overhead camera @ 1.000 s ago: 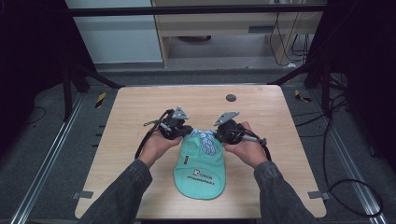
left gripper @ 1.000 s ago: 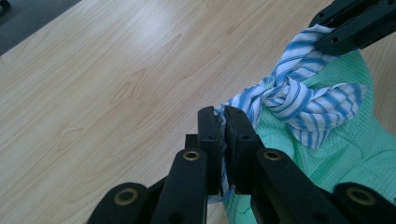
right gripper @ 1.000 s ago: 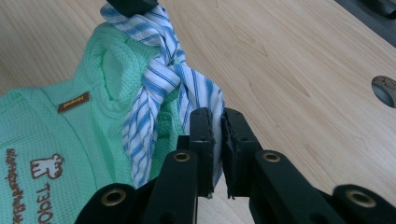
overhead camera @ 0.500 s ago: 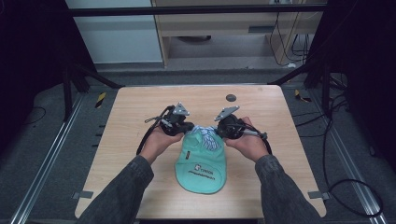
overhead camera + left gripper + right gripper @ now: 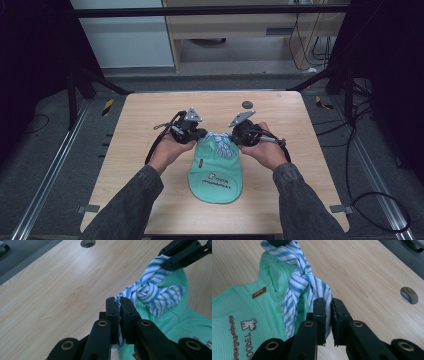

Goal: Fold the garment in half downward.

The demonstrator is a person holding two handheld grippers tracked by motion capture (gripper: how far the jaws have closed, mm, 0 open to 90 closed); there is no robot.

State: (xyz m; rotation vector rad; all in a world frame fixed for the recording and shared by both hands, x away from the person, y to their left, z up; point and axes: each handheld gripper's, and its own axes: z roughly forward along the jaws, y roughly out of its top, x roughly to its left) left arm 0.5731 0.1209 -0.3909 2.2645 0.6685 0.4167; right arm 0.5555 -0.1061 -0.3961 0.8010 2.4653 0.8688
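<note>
While both rest low, left gripper (image 5: 120, 305) and right gripper (image 5: 328, 305) each pinch the striped tie (image 5: 152, 291).

A bib (image 5: 216, 172) is lying on the table (image 5: 150, 115), its knotted straps (image 5: 220, 140) at the far end. The left gripper (image 5: 200, 134) and right gripper (image 5: 235, 137) are flanking the knot, each pinching one strap end. A hole (image 5: 247, 104) is sitting behind them.

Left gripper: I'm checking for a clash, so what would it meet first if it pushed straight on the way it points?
Probably the striped knot, since the left gripper already pinches that tie's end; beyond it sits the right gripper.
</note>
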